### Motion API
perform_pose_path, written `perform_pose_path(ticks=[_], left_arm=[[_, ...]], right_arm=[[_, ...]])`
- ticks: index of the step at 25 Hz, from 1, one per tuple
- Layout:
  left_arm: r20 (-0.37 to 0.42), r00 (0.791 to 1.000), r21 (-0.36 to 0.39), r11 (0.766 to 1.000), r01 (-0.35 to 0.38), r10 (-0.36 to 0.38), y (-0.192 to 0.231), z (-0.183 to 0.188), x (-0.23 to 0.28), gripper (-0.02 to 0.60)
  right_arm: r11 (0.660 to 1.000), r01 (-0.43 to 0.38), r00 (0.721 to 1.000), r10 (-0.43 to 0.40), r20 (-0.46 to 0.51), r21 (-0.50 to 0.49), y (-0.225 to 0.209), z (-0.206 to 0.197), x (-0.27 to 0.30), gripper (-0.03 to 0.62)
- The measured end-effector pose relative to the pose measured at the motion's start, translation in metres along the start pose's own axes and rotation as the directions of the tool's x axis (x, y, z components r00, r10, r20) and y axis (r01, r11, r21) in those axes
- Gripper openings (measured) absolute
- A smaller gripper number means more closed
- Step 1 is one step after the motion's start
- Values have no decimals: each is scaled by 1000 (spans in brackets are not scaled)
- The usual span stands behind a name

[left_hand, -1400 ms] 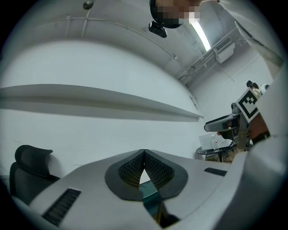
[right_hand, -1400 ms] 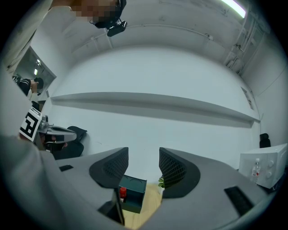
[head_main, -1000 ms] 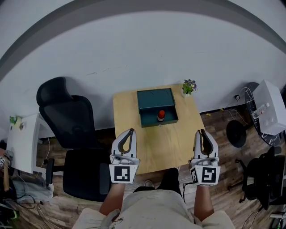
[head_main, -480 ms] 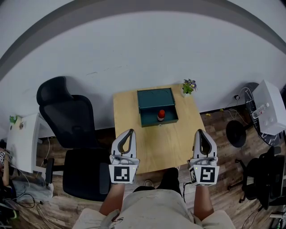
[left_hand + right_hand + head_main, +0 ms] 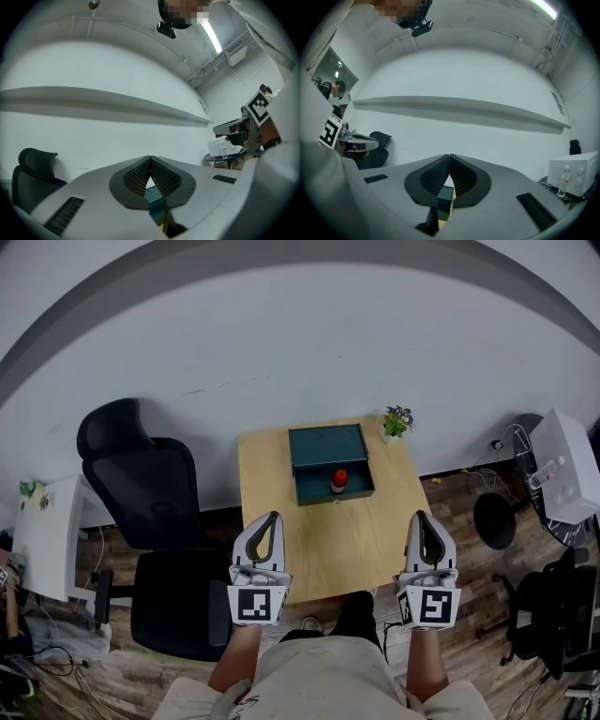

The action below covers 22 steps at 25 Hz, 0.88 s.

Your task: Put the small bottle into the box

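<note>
- On the counter (image 5: 328, 549), well beyond both tongs, the small bottle (image 5: 338, 481) stood upright in the nearer half of the open teal box (image 5: 323, 442), red cap uppermost.
- Left tongs (image 5: 273, 517) and right tongs (image 5: 421, 517) hung over the counter's near edge, each with its jaws pressed together on nothing.
- To my eye the bottle was light and rigid, probably smooth-sided and easily tipped. I judged the body just under the cap the safest place to pinch.
</note>
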<state>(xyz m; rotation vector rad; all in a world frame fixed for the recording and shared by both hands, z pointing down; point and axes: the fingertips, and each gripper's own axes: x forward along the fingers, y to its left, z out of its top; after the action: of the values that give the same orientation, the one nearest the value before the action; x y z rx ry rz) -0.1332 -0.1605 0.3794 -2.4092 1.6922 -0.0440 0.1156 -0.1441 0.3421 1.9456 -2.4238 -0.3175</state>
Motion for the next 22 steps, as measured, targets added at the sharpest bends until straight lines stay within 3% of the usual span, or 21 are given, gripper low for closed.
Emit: perform_pose_path(ticks=[22], left_arm=[[-10,1000,-18,1000,-7,7,2,-5,-3,8]], right_arm=[[1000,-31,999,31,-42,4,10,-9,4,17]])
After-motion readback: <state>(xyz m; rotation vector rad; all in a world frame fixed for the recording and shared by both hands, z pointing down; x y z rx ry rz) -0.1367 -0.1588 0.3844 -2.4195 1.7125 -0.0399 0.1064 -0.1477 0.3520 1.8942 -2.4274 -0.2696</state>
